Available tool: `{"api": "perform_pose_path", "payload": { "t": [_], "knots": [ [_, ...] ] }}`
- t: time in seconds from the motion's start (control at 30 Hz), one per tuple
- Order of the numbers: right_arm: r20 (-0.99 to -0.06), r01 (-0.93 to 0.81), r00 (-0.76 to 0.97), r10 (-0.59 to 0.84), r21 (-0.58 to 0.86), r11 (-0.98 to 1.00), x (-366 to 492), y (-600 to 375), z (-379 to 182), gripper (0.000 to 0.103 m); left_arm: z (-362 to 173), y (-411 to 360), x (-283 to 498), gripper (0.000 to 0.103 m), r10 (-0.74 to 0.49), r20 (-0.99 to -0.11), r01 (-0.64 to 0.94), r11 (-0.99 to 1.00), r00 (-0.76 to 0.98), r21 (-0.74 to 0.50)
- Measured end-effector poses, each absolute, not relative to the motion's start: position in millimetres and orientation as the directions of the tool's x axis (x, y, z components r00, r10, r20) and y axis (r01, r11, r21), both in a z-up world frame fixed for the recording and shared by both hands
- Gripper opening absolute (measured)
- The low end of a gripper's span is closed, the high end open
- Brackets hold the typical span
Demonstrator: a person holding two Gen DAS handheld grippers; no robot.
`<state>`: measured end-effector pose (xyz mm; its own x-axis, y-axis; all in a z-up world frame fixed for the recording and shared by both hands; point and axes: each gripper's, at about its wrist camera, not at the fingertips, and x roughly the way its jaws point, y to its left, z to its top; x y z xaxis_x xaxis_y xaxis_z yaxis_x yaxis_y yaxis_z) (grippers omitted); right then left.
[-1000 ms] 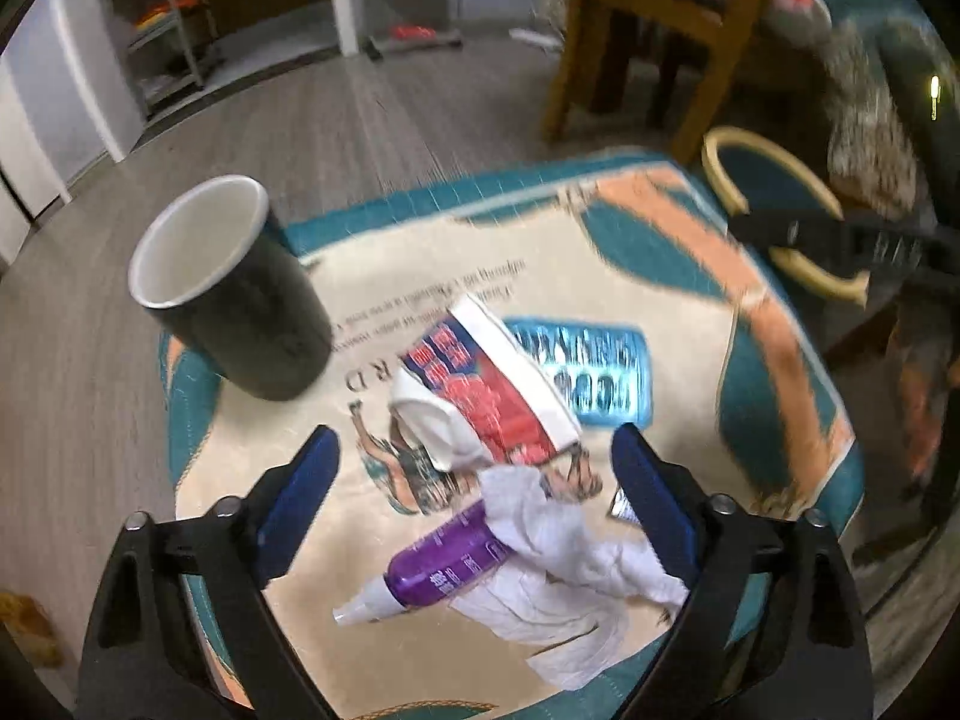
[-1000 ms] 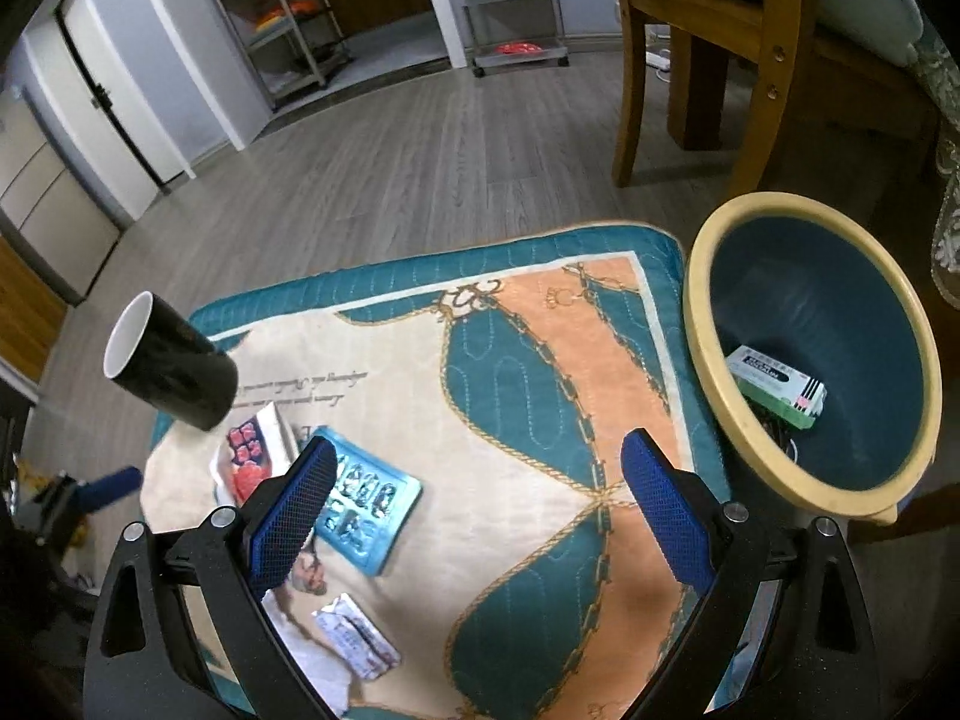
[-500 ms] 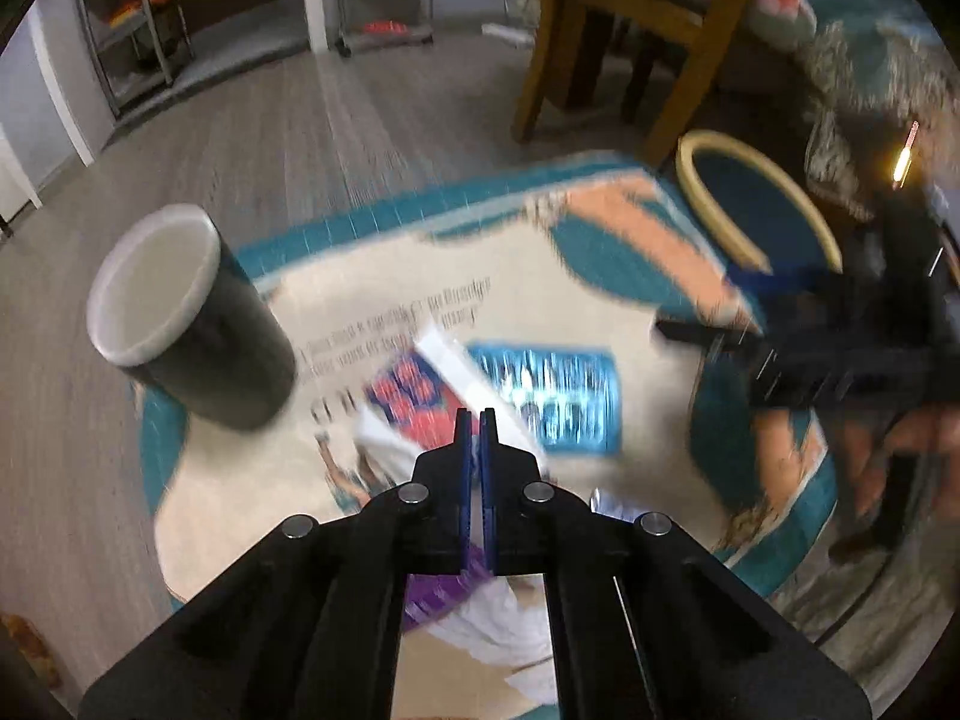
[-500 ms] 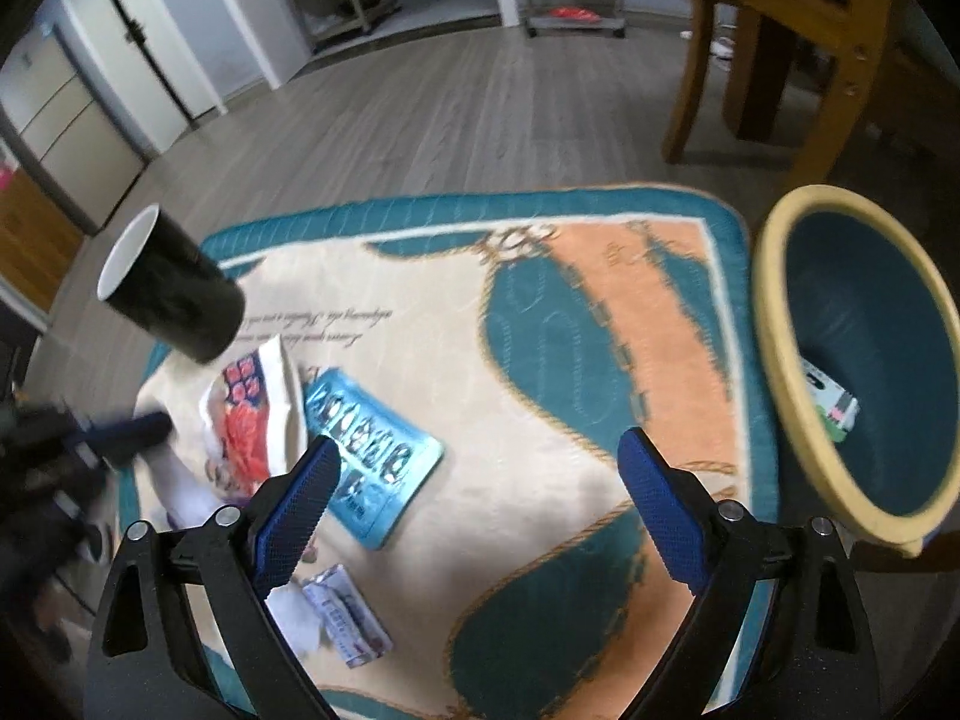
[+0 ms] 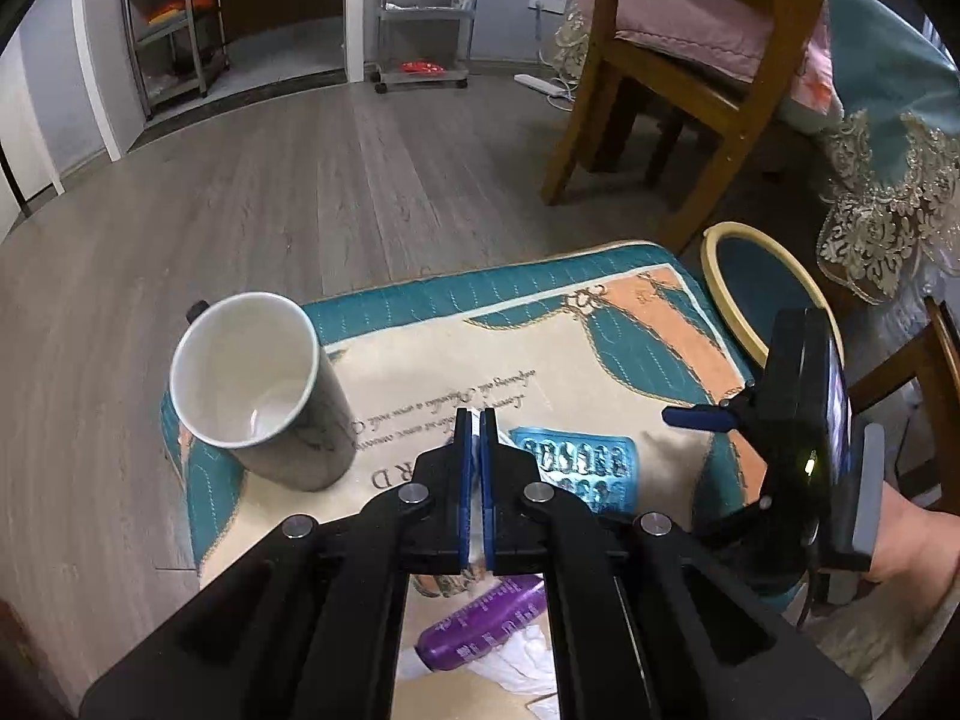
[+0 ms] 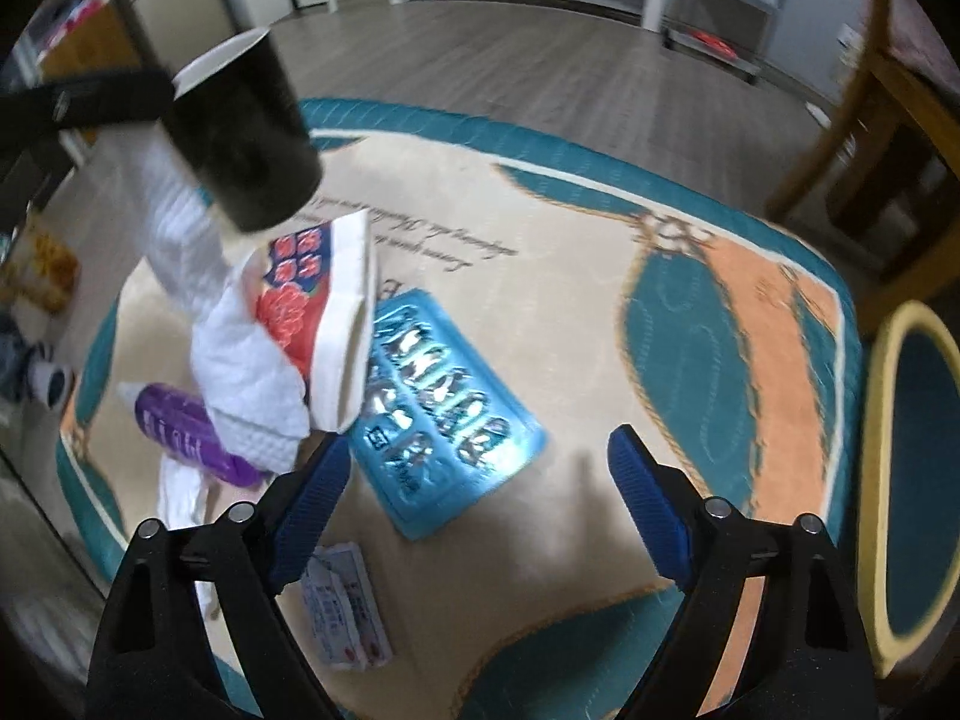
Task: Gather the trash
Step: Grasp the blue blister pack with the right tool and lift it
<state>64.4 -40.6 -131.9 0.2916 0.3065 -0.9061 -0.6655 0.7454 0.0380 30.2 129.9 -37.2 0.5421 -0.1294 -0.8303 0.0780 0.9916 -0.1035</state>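
My left gripper (image 5: pixel 475 426) is shut on a white tissue (image 6: pixel 240 354) that carries a red and white packet (image 6: pixel 318 300), lifted off the rug. My right gripper (image 6: pixel 474 456) is open and empty, low over a blue blister pack (image 6: pixel 444 408), which also shows in the left wrist view (image 5: pixel 576 462). A purple tube (image 5: pixel 480 618) and more tissue (image 5: pixel 522 660) lie on the rug below the left gripper. A small packet (image 6: pixel 348 606) lies near my right gripper's left finger. The bin (image 5: pixel 762 282) with a yellow rim stands at the rug's right edge.
A black cup (image 5: pixel 264 390) with a white inside stands on the rug's (image 5: pixel 600 348) left part. A wooden chair (image 5: pixel 678 78) stands behind the bin, beside a table with a lace cloth (image 5: pixel 888 222). Metal shelves (image 5: pixel 426 6) stand far back on the wood floor.
My left gripper shut on the tissue and packet and lifted them. My right gripper moved left and down from near the bin toward the blister pack.
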Motion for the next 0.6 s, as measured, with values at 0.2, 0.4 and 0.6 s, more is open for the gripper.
{"api": "perform_pose_path", "payload": {
  "t": [0.2, 0.4, 0.6],
  "knots": [
    [-0.917, -0.742, 0.284, 0.281, -0.025, 0.669, 57.0, -17.2, -144.0, 0.092, -31.0, 143.2, 33.4, 0.002, -0.154, -0.809, 0.050, 0.987, 0.568, -0.153],
    [-0.919, -0.777, 0.291, 0.264, -0.066, 0.626, 55.5, -10.3, -154.3, 0.092, -28.1, 148.9, 35.8, 0.002, -0.167, -0.801, 0.047, 0.984, 0.575, -0.172],
    [-0.925, -0.785, 0.240, 0.296, -0.006, 0.619, 55.9, -11.2, -152.0, 0.075, -24.8, 148.2, 44.1, 0.002, -0.186, -0.791, 0.040, 0.979, 0.582, -0.201]
  ]
}}
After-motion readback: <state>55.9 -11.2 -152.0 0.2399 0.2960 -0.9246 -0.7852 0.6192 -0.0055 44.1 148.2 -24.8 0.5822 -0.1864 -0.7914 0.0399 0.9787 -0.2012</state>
